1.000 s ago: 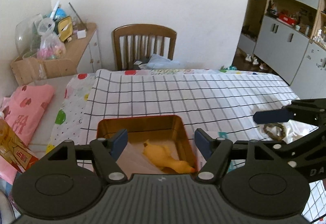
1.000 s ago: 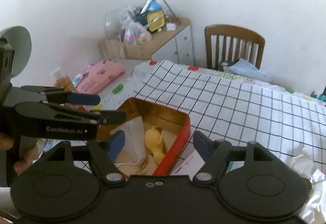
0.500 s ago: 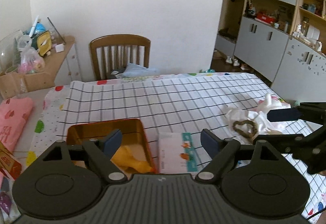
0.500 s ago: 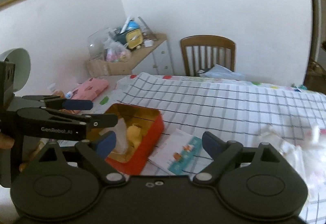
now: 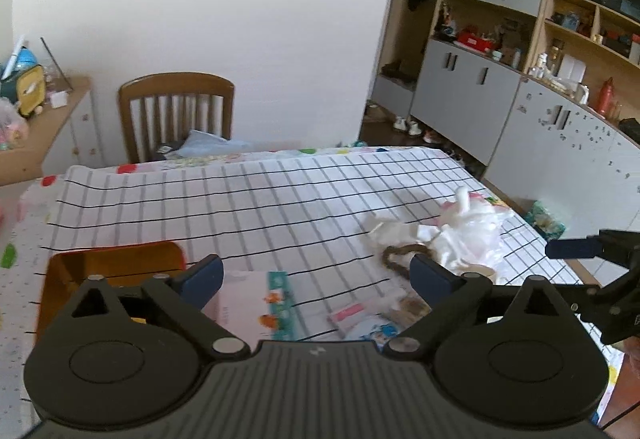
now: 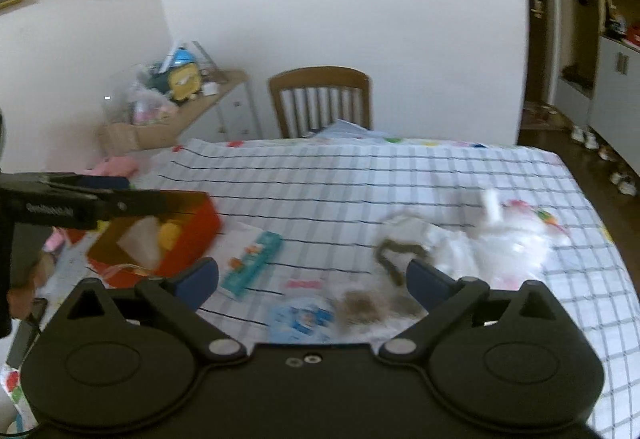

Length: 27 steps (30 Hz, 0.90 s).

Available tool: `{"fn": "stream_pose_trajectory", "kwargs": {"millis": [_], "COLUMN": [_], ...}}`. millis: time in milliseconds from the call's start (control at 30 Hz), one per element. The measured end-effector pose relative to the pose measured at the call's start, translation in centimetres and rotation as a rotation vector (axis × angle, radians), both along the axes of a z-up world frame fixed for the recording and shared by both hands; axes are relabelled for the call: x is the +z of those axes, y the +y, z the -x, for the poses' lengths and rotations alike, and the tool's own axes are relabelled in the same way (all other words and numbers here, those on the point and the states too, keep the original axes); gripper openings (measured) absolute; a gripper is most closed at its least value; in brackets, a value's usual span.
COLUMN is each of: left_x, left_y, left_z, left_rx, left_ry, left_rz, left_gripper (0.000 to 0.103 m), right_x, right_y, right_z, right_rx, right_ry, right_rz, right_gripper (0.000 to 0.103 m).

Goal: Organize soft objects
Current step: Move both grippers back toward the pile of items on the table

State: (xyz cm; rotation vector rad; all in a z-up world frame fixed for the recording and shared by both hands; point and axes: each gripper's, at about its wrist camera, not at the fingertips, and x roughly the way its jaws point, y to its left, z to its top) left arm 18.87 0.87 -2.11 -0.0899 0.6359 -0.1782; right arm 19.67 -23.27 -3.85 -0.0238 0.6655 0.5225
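**A:** Can you read anything from where you stand?

**B:** Hardly. There is white lettering along the side of your left gripper (image 6: 104, 199) in the right wrist view, but it is smeared and I cannot make out the words. The white leaflet with a teal edge (image 6: 250, 259) has small orange pictures and print too fine to read. The blue-and-white packet (image 6: 300, 319) beside it is blurred.

**A:** And my fingers?

**B:** Both pairs are spreading wider at this moment, and nothing sits between them. Your right gripper (image 6: 312, 279) hangs over the black-and-white checked cloth (image 6: 360, 183) with its blue pads apart.

**A:** Where are the soft things?

**B:** The yellow rubber toy (image 6: 170, 235) and a pale cloth lie in the orange-red metal tin (image 6: 200, 223) at your left. In the left wrist view, that gripper's own finger hides most of the tin. The brown braided loop (image 5: 400, 253) lies just beside the heap of crumpled white plastic bags (image 5: 468, 235) at your right; a brown fuzzy lump (image 6: 360, 309) nearer you is too blurred to name.
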Motion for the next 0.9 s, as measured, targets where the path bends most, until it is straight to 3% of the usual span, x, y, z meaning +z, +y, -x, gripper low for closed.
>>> {"fn": "stream_pose_trajectory", "kwargs": {"millis": [333,500,667,900], "left_x": [-1.9,-4.0,-6.6,-9.6], "left_y": [-4.6,-6.5,-8.7,-12.6], "left_z": [-3.1,-4.8,-6.1,-6.6], "left_rx": [-0.021,-0.051,-0.076,-0.157], "left_ry": [-0.017,0.072,0.119,0.108], "left_rz": [-0.014,-0.019,-0.004,-0.105], "left_gripper": [0.1,0.1,0.1,0.1], "right_x": [-2.5,-3.8,-5.2,-7.5], "right_y": [-3.8,-4.8,-6.1,-7.7], "right_z": [-0.7,-1.9,-3.4,-6.3], "right_rx": [-0.071,-0.074,-0.096,-0.115], "right_ry": [0.009,0.024,0.063,0.121], "right_rz": [0.073,0.105,0.111,0.112], "right_gripper": [0.1,0.099,0.09,0.075]}}
